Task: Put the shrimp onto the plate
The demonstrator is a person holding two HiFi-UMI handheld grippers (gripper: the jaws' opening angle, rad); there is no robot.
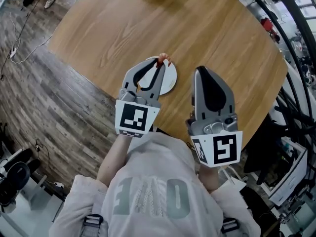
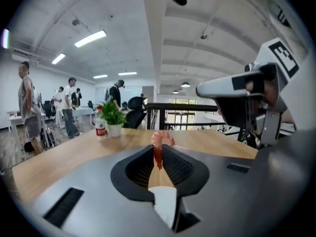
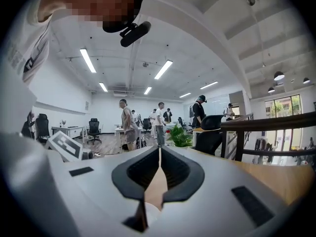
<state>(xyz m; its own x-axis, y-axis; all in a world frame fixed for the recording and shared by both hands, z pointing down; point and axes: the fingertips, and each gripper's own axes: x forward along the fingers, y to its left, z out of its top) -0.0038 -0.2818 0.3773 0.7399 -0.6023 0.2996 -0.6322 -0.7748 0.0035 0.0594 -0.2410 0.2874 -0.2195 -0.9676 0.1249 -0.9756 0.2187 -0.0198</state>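
Observation:
A pink-orange shrimp (image 1: 163, 59) is pinched at the tips of my left gripper (image 1: 161, 63), which is shut on it. It hangs over the far rim of a small white plate (image 1: 170, 79) on the round wooden table (image 1: 207, 28). In the left gripper view the shrimp (image 2: 159, 143) stands up between the jaw tips, its curled body above them. My right gripper (image 1: 199, 71) is shut with nothing in it, held to the right of the plate. In the right gripper view my right gripper (image 3: 160, 151) has its jaws pressed together.
A potted plant (image 2: 113, 116) and a small bottle (image 2: 100, 127) stand at the table's far side. Several people (image 2: 30, 107) and office chairs are in the room beyond. A black railing (image 2: 187, 113) runs behind the table. Wooden floor (image 1: 44, 98) lies left of the table.

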